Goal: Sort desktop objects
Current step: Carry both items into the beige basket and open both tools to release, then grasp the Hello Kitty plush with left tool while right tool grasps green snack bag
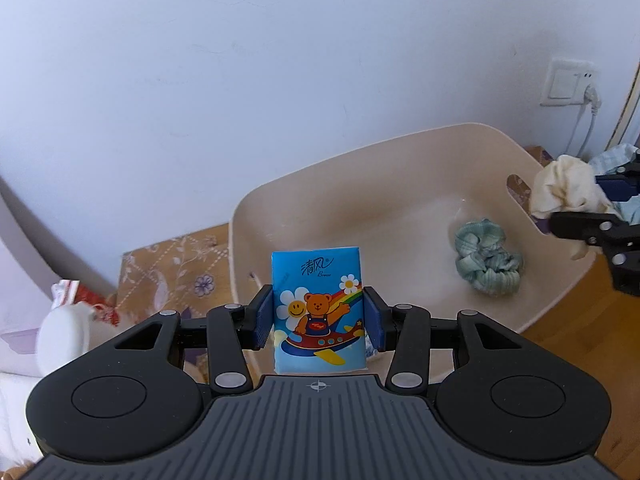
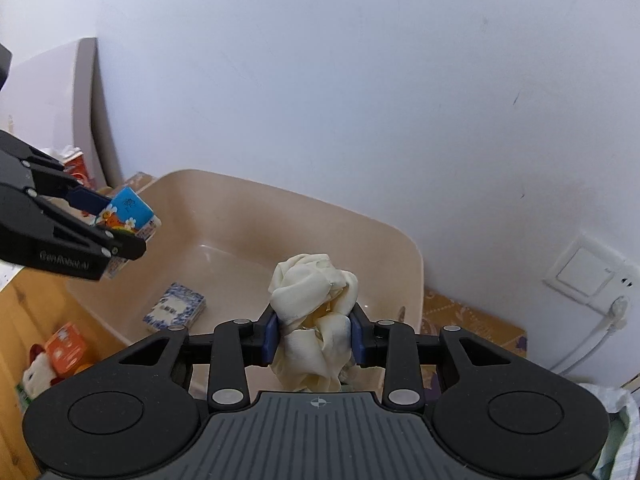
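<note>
The left gripper grasps a blue cartoon-bear tissue packet at frame centre; the right gripper clasps a cream crumpled cloth scrunchie above the beige plastic tub.

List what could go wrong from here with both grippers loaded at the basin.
The left gripper pinches the tissue pack only by its lower edges, so it may tilt out.
The cream cloth bulges loosely from the right gripper near the beige basin's rim and could drop outside.

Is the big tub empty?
No. The beige tub holds a green scrunchie and a small blue-patterned packet.
</note>
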Demonstrator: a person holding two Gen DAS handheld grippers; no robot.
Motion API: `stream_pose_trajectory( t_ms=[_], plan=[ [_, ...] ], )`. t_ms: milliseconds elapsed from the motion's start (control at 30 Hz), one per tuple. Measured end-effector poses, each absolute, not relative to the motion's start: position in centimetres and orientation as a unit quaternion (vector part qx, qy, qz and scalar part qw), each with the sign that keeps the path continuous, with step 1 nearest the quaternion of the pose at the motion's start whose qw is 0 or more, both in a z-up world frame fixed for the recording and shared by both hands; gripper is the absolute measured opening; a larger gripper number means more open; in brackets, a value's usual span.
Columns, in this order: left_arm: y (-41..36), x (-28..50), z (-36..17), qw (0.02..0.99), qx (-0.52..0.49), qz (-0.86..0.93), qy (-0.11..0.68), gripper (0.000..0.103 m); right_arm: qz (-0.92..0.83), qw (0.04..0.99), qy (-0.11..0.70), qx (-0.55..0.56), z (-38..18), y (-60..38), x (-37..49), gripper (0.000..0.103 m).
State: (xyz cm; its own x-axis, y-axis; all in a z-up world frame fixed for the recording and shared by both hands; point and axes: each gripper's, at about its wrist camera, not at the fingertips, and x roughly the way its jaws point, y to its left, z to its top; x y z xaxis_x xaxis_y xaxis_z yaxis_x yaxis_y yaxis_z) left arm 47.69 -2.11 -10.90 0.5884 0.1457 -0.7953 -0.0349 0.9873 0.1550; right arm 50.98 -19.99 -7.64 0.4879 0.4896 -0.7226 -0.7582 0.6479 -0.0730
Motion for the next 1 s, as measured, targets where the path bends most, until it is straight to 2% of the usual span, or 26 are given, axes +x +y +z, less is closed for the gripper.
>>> stream_pose_trajectory(
  t_ms=[300, 433, 500, 567, 667, 700, 767, 867, 1000],
  plan=[
    [-2.7, 50.6, -14.8, 0.864, 0.072, 0.063, 0.495, 0.047, 0.336, 0.838, 0.410, -0.128, -11.9, -19.2, 53.7, 0.045],
    [-3.0, 51.4, -16.7, 0.848, 0.072, 0.076, 0.519, 0.047, 0.335, 0.832, 0.418, -0.145, -12.8, -18.4, 53.5, 0.046],
    [-3.1, 51.5, -17.2, 0.843, 0.066, 0.071, 0.529, 0.047, 0.339, 0.833, 0.413, -0.146, -12.6, -18.3, 53.2, 0.051],
    [-3.5, 51.5, -17.4, 0.840, 0.067, 0.061, 0.535, 0.049, 0.337, 0.837, 0.408, -0.142, -12.3, -18.6, 52.9, 0.068],
    [-3.8, 51.1, -17.4, 0.839, 0.070, 0.049, 0.538, 0.066, 0.336, 0.841, 0.401, -0.138, -11.8, -19.1, 52.6, 0.080],
    [-3.9, 50.9, -17.2, 0.842, 0.070, 0.047, 0.533, 0.069, 0.336, 0.842, 0.400, -0.137, -11.6, -19.2, 52.6, 0.082],
    [-4.0, 50.6, -16.9, 0.844, 0.073, 0.044, 0.529, 0.070, 0.330, 0.846, 0.396, -0.135, -11.2, -19.7, 52.4, 0.094],
    [-3.9, 50.1, -16.3, 0.846, 0.070, 0.039, 0.527, 0.071, 0.329, 0.855, 0.383, -0.117, -10.3, -20.7, 52.0, 0.102],
    [-3.3, 48.7, -15.0, 0.856, 0.055, 0.033, 0.512, 0.072, 0.336, 0.860, 0.372, -0.100, -9.2, -22.6, 50.4, 0.103]
  ],
)
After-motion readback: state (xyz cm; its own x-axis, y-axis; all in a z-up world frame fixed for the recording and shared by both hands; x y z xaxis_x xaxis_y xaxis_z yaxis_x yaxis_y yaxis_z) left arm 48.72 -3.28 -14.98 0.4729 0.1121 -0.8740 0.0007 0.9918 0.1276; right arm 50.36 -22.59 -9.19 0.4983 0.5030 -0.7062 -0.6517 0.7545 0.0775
